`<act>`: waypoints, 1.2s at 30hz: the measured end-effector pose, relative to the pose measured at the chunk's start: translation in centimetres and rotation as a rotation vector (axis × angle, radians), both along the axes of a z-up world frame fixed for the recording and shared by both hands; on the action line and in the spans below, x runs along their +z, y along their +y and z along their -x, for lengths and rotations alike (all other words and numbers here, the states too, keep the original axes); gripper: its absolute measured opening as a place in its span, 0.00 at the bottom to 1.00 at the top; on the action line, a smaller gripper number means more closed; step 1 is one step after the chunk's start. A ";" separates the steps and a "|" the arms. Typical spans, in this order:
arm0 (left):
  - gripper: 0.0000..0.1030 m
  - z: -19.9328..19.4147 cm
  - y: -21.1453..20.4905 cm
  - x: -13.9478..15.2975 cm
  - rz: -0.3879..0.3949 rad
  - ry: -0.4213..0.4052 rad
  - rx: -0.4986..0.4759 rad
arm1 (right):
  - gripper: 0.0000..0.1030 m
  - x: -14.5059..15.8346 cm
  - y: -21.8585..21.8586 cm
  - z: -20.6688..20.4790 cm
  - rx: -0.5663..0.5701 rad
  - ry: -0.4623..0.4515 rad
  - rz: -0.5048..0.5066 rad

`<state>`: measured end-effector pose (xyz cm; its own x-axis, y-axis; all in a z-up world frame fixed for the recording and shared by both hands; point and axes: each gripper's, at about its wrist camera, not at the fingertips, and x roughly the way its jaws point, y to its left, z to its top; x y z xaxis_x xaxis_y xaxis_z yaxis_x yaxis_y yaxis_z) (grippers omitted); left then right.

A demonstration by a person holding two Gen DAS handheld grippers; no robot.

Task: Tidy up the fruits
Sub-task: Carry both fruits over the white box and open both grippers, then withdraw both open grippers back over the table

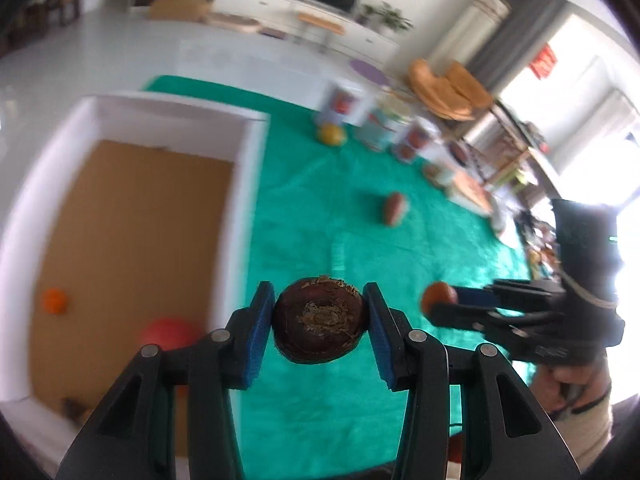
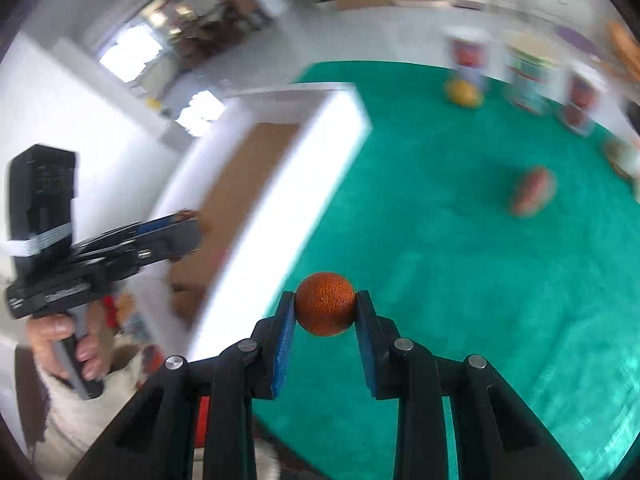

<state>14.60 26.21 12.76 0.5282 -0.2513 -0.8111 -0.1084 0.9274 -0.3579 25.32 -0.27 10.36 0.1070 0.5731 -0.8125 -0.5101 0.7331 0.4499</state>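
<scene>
My left gripper [image 1: 319, 314] is shut on a dark brown round fruit [image 1: 319, 328] and holds it above the green cloth [image 1: 360, 380], just right of the white box [image 1: 250, 168]. My right gripper [image 2: 325, 306] is shut on a small rough orange-brown fruit [image 2: 325, 304] above the cloth [image 2: 460, 260]. It also shows in the left wrist view [image 1: 439, 298], to the right. The box [image 2: 280, 200] has a cardboard floor holding a small orange fruit [image 1: 55, 301] and a red fruit [image 1: 170, 332]. A brown oval fruit [image 1: 395, 208] and a yellow fruit [image 1: 331, 135] lie on the cloth.
Several printed cans [image 1: 376, 120] stand along the cloth's far edge, with a wooden board [image 1: 472, 190] and clutter to the right. The left gripper appears in the right wrist view [image 2: 184, 220], beside the box. White floor and a TV cabinet [image 1: 320, 0] lie beyond.
</scene>
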 end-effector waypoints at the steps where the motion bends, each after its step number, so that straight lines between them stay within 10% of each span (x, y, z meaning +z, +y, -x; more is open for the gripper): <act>1: 0.45 0.9 1.7 -0.7 -0.037 0.022 0.038 | 0.29 -0.1 2.8 1.0 0.048 0.004 -0.010; 11: 0.47 5.6 12.4 -12.7 -0.123 0.272 0.310 | 0.30 -8.1 19.4 6.8 0.278 0.109 0.072; 15: 0.71 5.7 13.5 -12.8 -0.177 0.289 0.339 | 0.47 -8.6 19.5 6.6 0.233 0.084 0.068; 19: 0.83 5.9 11.6 -8.8 -0.196 0.167 0.356 | 0.53 -2.8 14.6 6.5 0.180 -0.063 -0.018; 23: 0.92 6.6 6.3 -4.0 -0.169 -0.002 0.289 | 0.92 1.0 5.3 7.6 0.054 -0.317 0.014; 29: 0.95 5.5 -7.3 -4.0 -0.075 -0.094 -0.007 | 0.93 -7.9 -11.2 8.9 -0.291 -0.391 0.210; 36: 0.94 1.1 -20.6 -15.1 -0.177 -0.010 -0.190 | 0.93 -16.4 -23.0 12.0 -0.584 -0.384 0.363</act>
